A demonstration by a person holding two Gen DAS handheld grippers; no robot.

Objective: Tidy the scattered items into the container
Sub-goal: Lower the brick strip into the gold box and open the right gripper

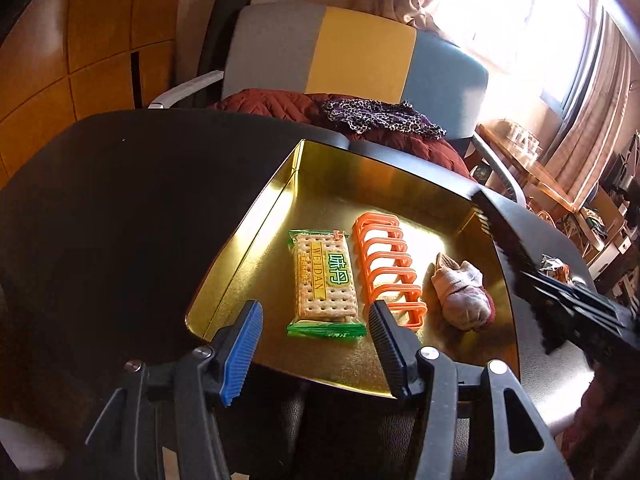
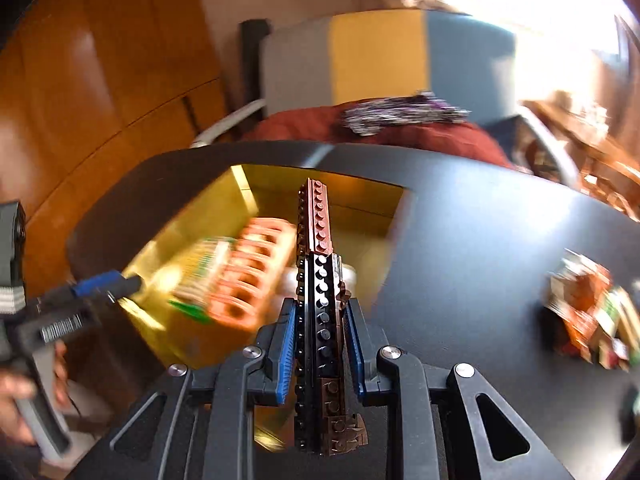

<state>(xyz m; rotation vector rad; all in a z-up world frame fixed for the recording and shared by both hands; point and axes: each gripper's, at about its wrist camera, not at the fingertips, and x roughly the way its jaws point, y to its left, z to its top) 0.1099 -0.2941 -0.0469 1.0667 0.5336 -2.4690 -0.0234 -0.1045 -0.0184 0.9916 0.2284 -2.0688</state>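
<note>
A gold tray point(image 1: 256, 236) lies on the black table. In it are a cracker packet point(image 1: 325, 280), an orange plastic rack point(image 1: 386, 268) and a rolled sock point(image 1: 462, 294). My left gripper point(image 1: 316, 340) is open and empty over the tray's near edge, just before the cracker packet. My right gripper point(image 2: 320, 340) is shut on a long brick bar point(image 2: 318, 280) of black and brown studs, held over the tray's right side point(image 2: 360, 208). The bar and right gripper also show in the left wrist view point(image 1: 520, 256). The right wrist view is blurred.
A crumpled snack wrapper point(image 2: 588, 308) lies on the black table point(image 2: 460, 260) right of the tray. A chair point(image 1: 360, 52) with a red jacket and patterned cloth stands behind the table. Wood panelling is at the left.
</note>
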